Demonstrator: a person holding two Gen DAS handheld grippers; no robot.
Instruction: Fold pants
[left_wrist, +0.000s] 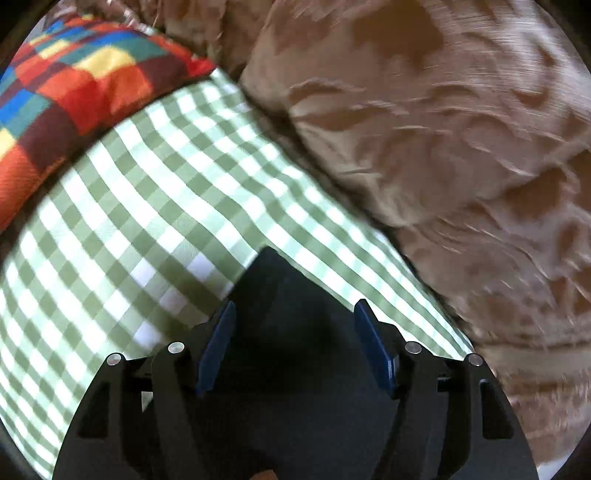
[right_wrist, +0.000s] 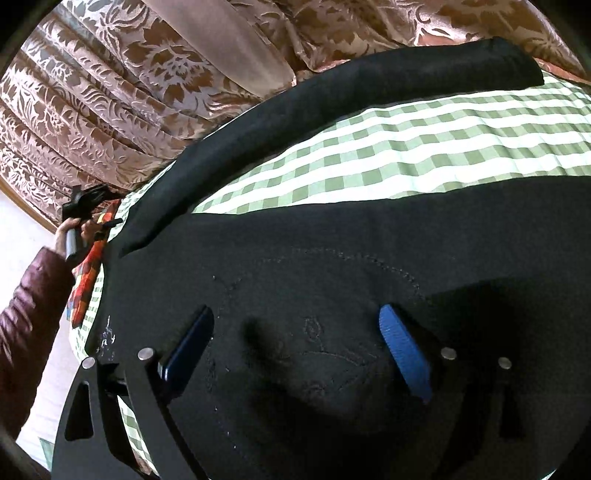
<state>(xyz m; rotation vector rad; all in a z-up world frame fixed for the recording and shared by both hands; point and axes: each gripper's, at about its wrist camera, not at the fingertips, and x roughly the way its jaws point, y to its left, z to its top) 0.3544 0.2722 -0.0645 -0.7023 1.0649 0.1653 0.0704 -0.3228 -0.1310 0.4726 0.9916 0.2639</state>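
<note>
— Black cloth right under the right gripper (right_wrist: 295, 350): that's the pants (right_wrist: 332, 236), spread over the green-checked bed sheet (right_wrist: 406, 147).

— Is it gripping them?

— No. Its blue pads (right_wrist: 404, 354) stand wide apart above the seat of the pants, with nothing pinched between them. You can see stitching on the fabric just below.

— And the legs?

— One leg (right_wrist: 332, 92) runs along the far edge of the bed, up against the brown flowered curtain (right_wrist: 110, 92). A strip of bare sheet lies between that leg and the main body of the pants.

— What about the other side?

— The left gripper (left_wrist: 293, 325) is off toward the end of the bed where the patchwork pillow (left_wrist: 74, 81) lies. From the right wrist view you can make out the person's hand (right_wrist: 72, 229) around its handle, and a dark red quilted sleeve (right_wrist: 29, 302).

— Holding cloth?

— Its fingers (left_wrist: 218, 347) are parted too. A corner of the black pants pokes up between them, but the pads aren't pressing on it. Checked sheet fills the space beyond, with the curtain blurred on the right side.
</note>
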